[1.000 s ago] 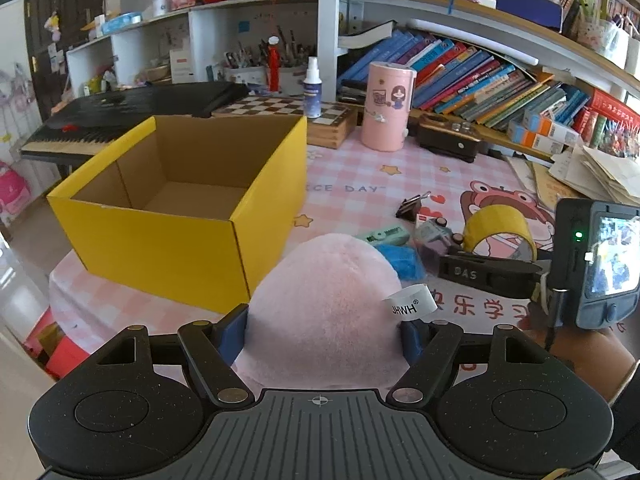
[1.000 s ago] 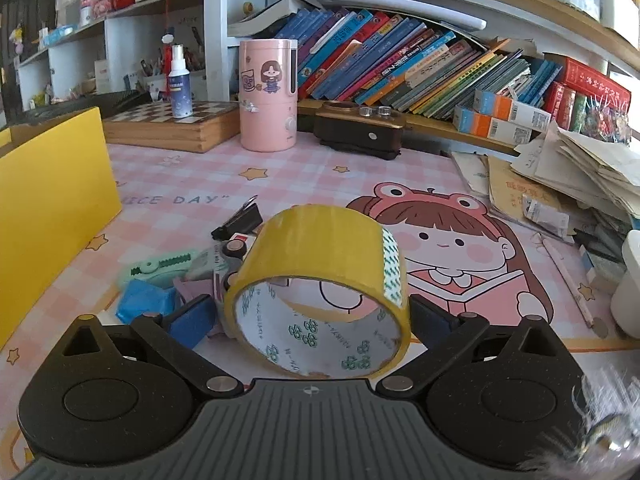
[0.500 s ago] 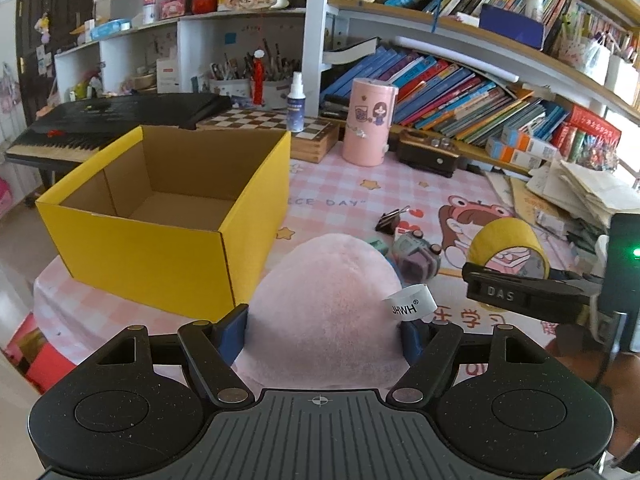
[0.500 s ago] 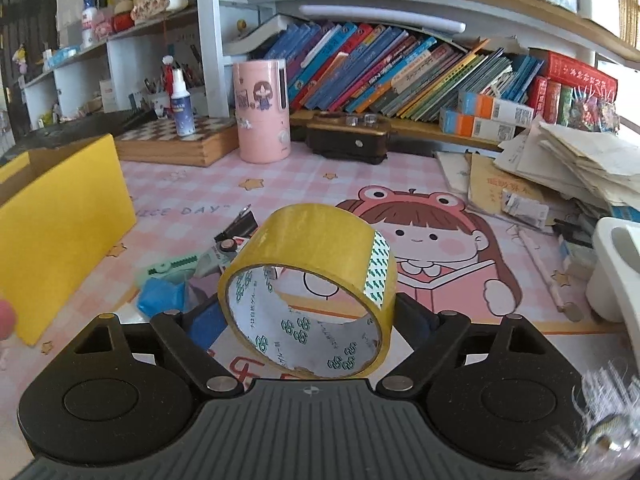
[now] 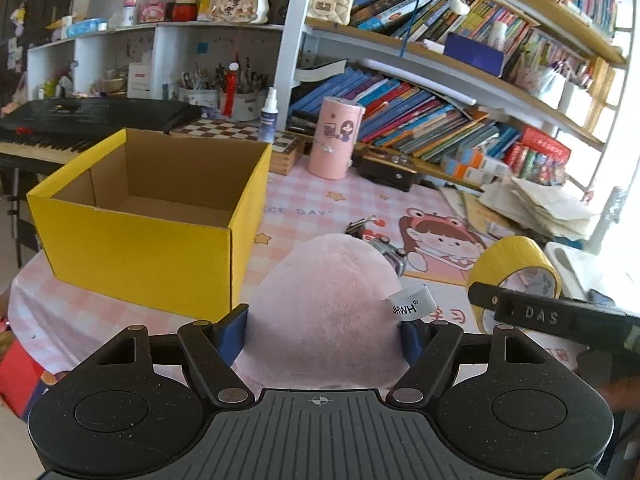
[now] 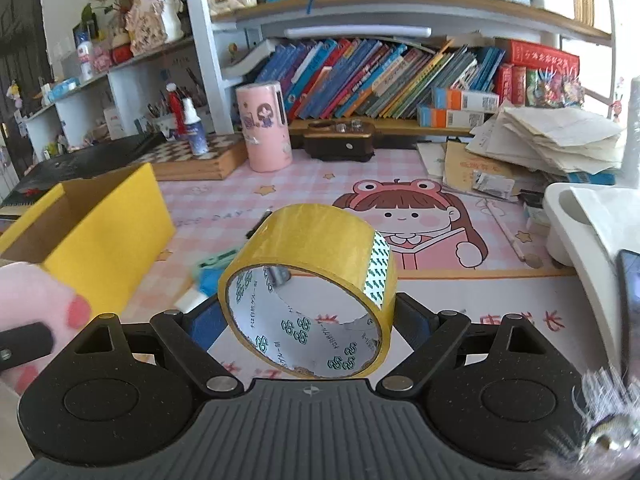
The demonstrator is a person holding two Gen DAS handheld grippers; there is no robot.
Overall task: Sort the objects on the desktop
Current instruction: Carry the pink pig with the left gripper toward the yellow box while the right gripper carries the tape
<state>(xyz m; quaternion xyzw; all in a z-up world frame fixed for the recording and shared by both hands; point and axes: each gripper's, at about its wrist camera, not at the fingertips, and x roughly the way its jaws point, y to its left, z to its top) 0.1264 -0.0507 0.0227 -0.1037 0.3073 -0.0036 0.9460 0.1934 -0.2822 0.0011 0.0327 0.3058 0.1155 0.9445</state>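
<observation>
Both tongs are loaded: left tongs (image 5: 324, 324) clamp a pink plush (image 5: 324, 300), right tongs (image 6: 308, 316) grip the yellow tape roll (image 6: 312, 280), both lifted off the desk (image 6: 440, 296), probably headed for the empty yellow box (image 5: 160, 216) to the left.

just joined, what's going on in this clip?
A person with a gripper in each hand is sorting desk clutter. The left gripper is shut on a pink plush; the right gripper is shut on a yellow tape roll, off the table. The yellow box beside them looks empty.
</observation>
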